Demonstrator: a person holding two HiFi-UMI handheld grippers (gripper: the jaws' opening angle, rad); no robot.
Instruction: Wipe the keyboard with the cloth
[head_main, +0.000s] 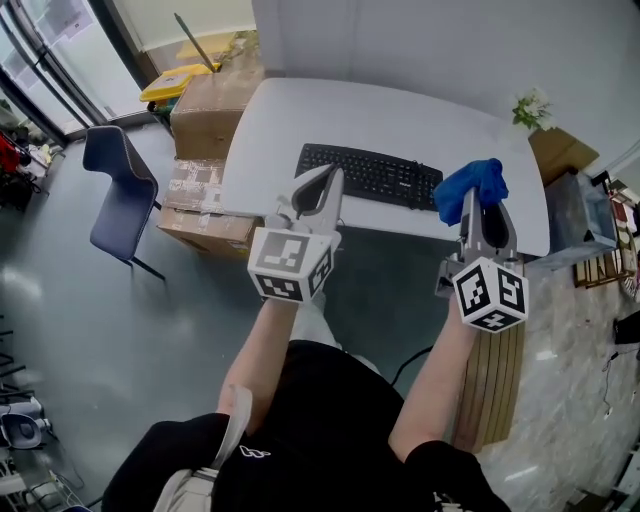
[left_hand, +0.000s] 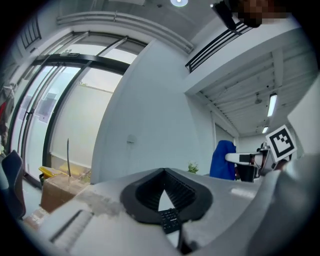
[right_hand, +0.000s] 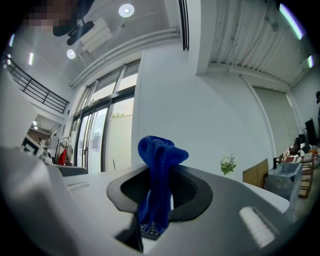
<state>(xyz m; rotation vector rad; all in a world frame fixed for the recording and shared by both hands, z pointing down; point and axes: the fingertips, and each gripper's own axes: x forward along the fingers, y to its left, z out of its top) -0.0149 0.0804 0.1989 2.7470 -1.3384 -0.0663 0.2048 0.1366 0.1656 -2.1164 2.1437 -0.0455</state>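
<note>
A black keyboard lies across the middle of a white table. My right gripper hangs over the table's front right edge, just right of the keyboard. It is shut on a bunched blue cloth that sticks up past its tips. In the right gripper view the cloth hangs between the jaws, with a bit of keyboard below. My left gripper hovers over the front edge by the keyboard's left end. Its jaws are shut on nothing, and a keyboard corner shows through them.
Cardboard boxes stand at the table's left, and a blue chair is further left. A small plant sits on the far right corner. Another box and a clear bin stand to the right. A wooden slatted piece is below the right gripper.
</note>
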